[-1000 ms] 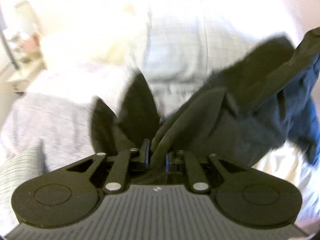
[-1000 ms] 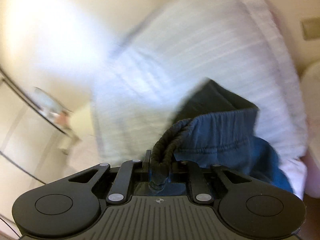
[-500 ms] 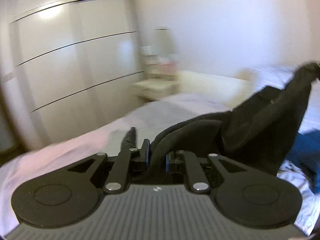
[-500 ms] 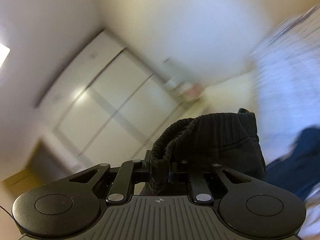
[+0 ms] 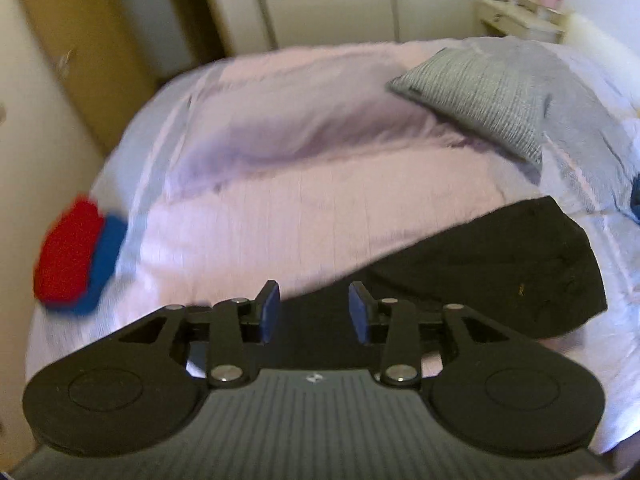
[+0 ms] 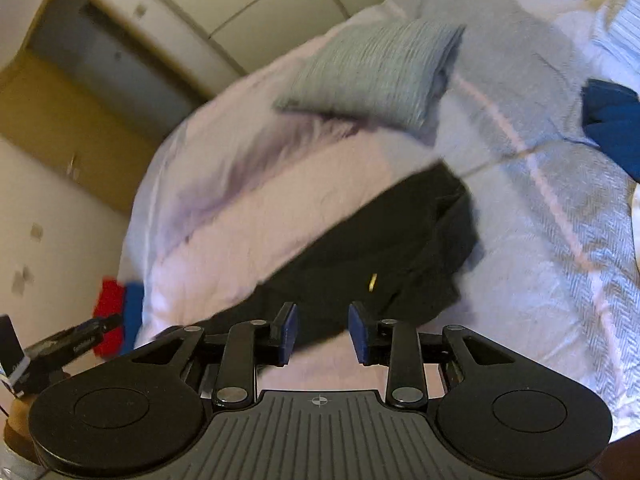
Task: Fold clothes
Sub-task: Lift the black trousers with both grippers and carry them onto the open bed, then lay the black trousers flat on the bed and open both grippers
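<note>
Left wrist view: the left claw (image 5: 313, 312) has just been opening, nothing pinched; the black garment (image 5: 500, 276) lies on the bed (image 5: 304, 200) at three o'clock.

Right wrist view: the right claw (image 6: 322, 333) likewise has just been opening, empty, the black garment (image 6: 384, 256) at twelve o'clock.

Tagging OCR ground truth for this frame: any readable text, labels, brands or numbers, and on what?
No readable text in either view.
Small yellow mark on the black fabric garment lying on the pale pink bedspread: too small and blurred to read.
Small pale emblem on the ribbed grey body of the left claw and the right claw: a symbol, no letters.
</note>
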Motion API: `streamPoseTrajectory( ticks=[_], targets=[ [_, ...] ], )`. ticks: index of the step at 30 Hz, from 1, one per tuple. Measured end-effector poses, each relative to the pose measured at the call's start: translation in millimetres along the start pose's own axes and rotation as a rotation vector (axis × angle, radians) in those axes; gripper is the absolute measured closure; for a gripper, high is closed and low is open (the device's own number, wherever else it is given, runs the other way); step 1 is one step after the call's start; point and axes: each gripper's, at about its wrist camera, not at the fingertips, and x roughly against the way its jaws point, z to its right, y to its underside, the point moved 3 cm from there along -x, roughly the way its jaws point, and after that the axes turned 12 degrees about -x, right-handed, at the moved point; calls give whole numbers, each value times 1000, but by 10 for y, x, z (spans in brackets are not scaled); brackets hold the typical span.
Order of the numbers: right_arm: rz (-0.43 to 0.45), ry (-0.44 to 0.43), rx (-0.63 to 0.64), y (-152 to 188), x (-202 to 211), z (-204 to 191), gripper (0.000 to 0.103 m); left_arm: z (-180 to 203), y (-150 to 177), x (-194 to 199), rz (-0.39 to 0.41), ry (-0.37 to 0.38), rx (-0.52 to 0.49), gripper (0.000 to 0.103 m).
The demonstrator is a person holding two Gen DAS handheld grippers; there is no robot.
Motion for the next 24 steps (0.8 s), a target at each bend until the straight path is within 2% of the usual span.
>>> streamPoseTrajectory(
  ticks=[4,6,10,19,24],
  targets=[
    [2,64,117,196,57,-187,67,126,236,218,-45,-37,56,69],
    [-2,100,169,340,56,-185,65,212,282,182,-65,-52,81,68],
    [-26,171,248,657,77,-105,64,443,473,391,-89,-45,119,64],
    [-114,224,338,1337,227,266,64,954,1049,902,-131,-83,108,64],
    [-125,196,364,1644,360,316,64,1119,1279,1173,-131,-106,103,63]
  ],
)
